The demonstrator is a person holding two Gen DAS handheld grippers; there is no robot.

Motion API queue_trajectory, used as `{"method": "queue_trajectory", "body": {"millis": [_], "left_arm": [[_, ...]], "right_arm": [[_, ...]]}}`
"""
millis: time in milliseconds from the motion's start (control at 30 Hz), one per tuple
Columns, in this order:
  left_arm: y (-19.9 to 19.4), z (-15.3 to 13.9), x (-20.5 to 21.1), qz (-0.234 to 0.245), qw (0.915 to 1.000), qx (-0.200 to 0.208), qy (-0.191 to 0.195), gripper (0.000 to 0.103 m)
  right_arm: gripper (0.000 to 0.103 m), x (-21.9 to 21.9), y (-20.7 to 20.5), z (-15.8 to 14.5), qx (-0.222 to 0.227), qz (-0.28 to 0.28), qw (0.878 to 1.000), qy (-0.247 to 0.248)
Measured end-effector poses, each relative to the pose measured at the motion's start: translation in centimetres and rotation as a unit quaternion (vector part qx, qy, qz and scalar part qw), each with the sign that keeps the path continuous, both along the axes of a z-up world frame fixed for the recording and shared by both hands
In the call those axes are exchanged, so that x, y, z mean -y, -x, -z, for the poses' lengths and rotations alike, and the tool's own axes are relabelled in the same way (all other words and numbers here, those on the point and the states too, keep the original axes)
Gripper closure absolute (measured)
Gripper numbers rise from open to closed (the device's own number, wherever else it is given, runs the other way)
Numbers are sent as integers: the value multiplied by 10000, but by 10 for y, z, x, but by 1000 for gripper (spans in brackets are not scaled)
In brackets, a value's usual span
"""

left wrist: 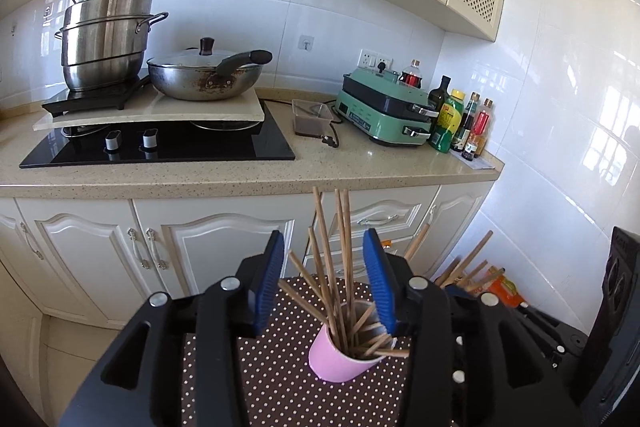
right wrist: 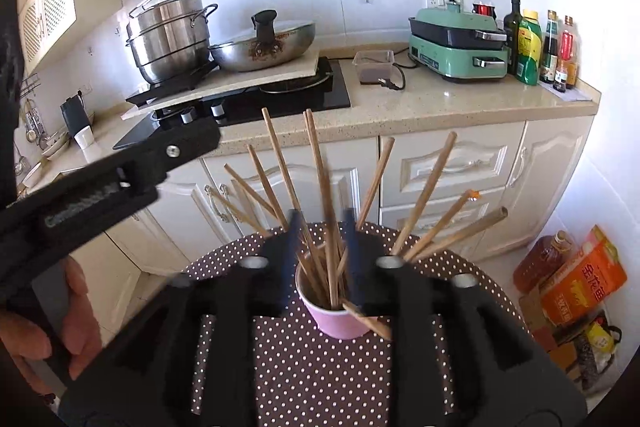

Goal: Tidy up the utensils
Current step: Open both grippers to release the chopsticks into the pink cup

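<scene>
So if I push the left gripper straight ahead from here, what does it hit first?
Most likely the wooden chopsticks fanning up out of the pink cup: they stand right between the open fingers of the left gripper. Beyond them come the cabinet doors, though depth is unclear.

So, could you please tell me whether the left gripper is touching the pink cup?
Cannot tell. In the left wrist view the left gripper straddles the pink cup, its right blue pad overlapping the rim, but no contact or gap shows plainly.

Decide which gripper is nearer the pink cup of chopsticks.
Right. The right gripper straddles the chopsticks just above the pink cup; the left gripper sits off to the cup's left, apart from it.
</scene>
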State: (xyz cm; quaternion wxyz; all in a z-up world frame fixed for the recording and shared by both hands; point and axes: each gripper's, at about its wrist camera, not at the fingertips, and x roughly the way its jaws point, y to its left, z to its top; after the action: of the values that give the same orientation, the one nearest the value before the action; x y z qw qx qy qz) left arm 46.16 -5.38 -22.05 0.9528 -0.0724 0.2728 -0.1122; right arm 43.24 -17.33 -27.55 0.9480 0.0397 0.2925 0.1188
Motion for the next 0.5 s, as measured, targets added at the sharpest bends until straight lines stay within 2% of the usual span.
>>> {"method": "queue_trajectory", "body": {"millis": [33, 167, 500], "left_arm": [[3, -2, -2, 0, 10000, -59, -26, 61], [17, -11, -6, -7, 9999, -70, -118, 61], [71, -42, -23, 4, 9993, -11, -384, 51]], "right_arm": [[52, 0, 3, -2, 46, 27, 10000, 32], [52, 0, 15, -14, 81, 89, 9999, 10], [52, -5, 72, -64, 459, 222, 9986, 131]]}}
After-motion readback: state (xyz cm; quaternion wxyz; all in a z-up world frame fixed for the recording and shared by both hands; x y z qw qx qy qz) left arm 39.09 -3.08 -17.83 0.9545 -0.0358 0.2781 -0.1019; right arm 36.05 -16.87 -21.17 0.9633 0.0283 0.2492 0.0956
